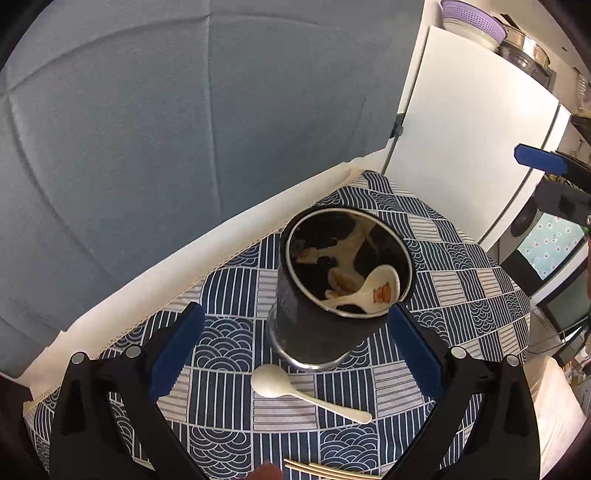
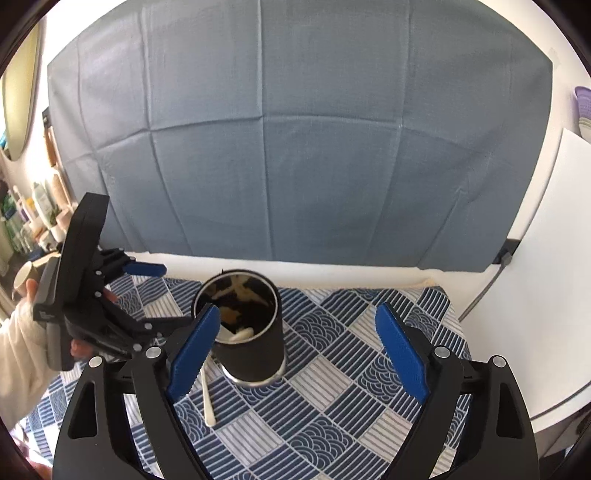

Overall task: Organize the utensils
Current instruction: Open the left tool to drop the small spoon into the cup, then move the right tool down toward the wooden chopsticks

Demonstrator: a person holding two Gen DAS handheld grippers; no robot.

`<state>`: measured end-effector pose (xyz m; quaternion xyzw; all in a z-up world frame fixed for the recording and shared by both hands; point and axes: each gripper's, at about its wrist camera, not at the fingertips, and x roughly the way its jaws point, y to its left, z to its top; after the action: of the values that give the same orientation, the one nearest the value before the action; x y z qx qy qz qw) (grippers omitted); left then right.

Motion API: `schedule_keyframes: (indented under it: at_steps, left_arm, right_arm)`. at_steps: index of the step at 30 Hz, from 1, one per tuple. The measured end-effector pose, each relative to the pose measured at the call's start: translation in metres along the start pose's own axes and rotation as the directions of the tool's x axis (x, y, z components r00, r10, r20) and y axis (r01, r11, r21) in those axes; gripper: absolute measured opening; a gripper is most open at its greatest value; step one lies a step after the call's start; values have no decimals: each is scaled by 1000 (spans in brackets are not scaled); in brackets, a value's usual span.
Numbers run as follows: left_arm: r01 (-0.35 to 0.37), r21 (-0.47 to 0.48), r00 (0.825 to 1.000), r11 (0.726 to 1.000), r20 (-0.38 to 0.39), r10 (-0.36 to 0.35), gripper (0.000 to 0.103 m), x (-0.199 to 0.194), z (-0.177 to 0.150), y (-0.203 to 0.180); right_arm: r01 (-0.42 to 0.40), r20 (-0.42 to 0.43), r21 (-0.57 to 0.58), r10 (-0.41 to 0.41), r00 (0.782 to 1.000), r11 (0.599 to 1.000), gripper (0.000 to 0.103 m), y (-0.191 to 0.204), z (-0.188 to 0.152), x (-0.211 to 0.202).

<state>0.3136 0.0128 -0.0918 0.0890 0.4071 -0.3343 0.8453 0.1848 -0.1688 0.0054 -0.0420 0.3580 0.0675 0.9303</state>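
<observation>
A black cylindrical utensil holder point(image 1: 314, 321) stands on the patterned tablecloth point(image 1: 461, 295). Inside it lies a white ceramic spoon with a brown print point(image 1: 373, 290). A second white spoon point(image 1: 303, 393) lies on the cloth just in front of the holder. Wooden chopsticks point(image 1: 325, 470) lie at the near edge. My left gripper point(image 1: 295, 354) is open, its jaws either side of the holder's base and above the loose spoon. In the right wrist view the holder point(image 2: 251, 339) stands ahead, the loose spoon's handle point(image 2: 208, 398) beside it. My right gripper point(image 2: 295, 354) is open and empty, above the cloth.
A grey-blue cloth backdrop point(image 2: 295, 147) hangs behind the table. A white board point(image 1: 461, 129) stands at the right. Bowls and a purple colander point(image 1: 476, 18) sit on a shelf beyond it. Bottles point(image 2: 37, 210) stand at far left.
</observation>
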Motion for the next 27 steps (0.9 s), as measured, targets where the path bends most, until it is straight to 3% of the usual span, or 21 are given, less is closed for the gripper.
schedule_keyframes:
  at_steps: [8, 17, 22, 27]
  left_arm:
    - [-47, -49, 995, 998, -86, 43, 97, 20, -43, 11]
    - [-72, -102, 977, 992, -208, 50, 97, 43, -97, 14]
    - [-98, -119, 965, 988, -256, 64, 97, 47, -121, 16]
    - [-125, -117, 952, 985, -294, 86, 97, 47, -138, 15]
  right_arm:
    - [-19, -152, -19, 16, 988, 1000, 85, 7, -56, 21]
    - [-74, -268, 18, 76, 960, 997, 85, 20, -121, 52]
    - [-129, -352, -26, 111, 929, 991, 85, 47, -159, 61]
    - [-226, -439, -78, 170, 882, 971, 82, 79, -194, 66]
